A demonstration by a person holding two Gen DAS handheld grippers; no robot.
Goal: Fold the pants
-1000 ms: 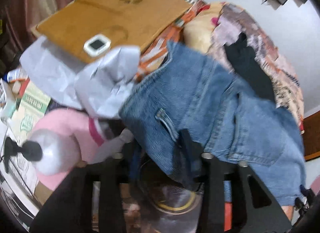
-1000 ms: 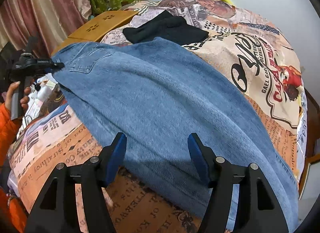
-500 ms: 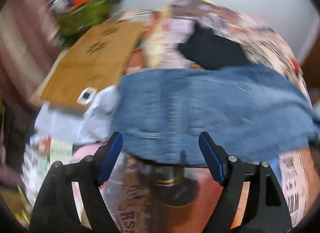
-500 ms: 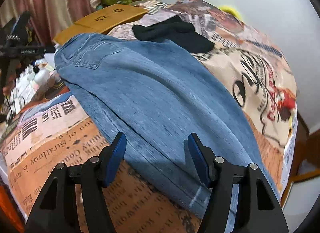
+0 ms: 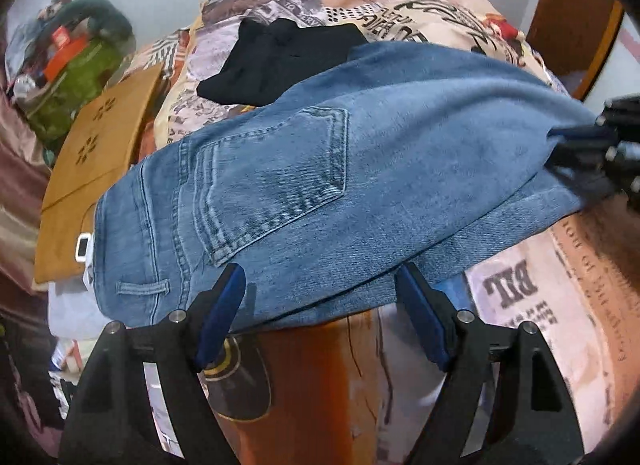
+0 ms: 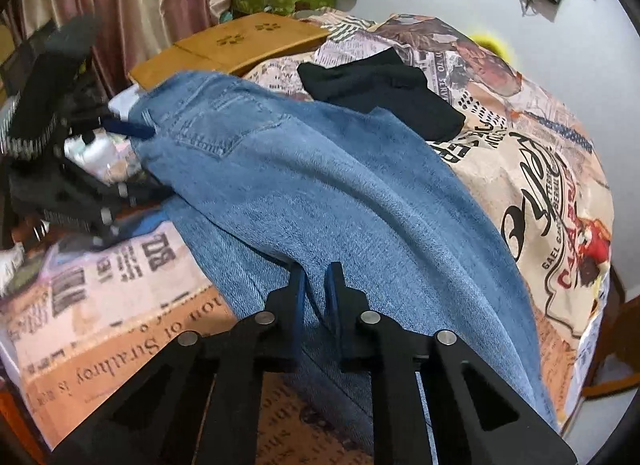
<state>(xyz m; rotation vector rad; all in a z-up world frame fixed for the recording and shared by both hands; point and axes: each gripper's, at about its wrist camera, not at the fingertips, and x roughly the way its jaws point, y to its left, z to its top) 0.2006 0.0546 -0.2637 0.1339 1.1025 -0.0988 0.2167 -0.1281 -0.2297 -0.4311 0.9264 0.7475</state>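
right gripper (image 6: pixel 316 285): jaws have just been closing and are now pinched onto a raised fold of the jeans (image 6: pixel 340 193) partway down the leg, denim caught between the blue pads. left gripper (image 5: pixel 320 305): jaws wide apart, nothing gripped; they hover at the near edge of the seat area, just below the back pocket (image 5: pixel 276 181), and the denim edge lies between the pads without being pressed.

location: the jeans lie back-side up across the printed bedspread (image 6: pixel 540 193), waistband end toward the wooden board (image 6: pixel 240 45), legs running away toward the right gripper. a black garment (image 6: pixel 384 93) sits just beyond them, its edge tucked against the denim.

handling, as judged: denim is weighty for cloth, soft but with some body. it should hold a crease and not slip from the pads, though a thin pinch may drag only the top layer. seams, waistband and hems look the soundest places to take hold, gathering both layers.

changes noted: a second ago the left gripper had the waistband clamped and lifted; it has since let go and opened, and its view has swung round over the seat. the right gripper stood open over the leg then; it is now clamped.
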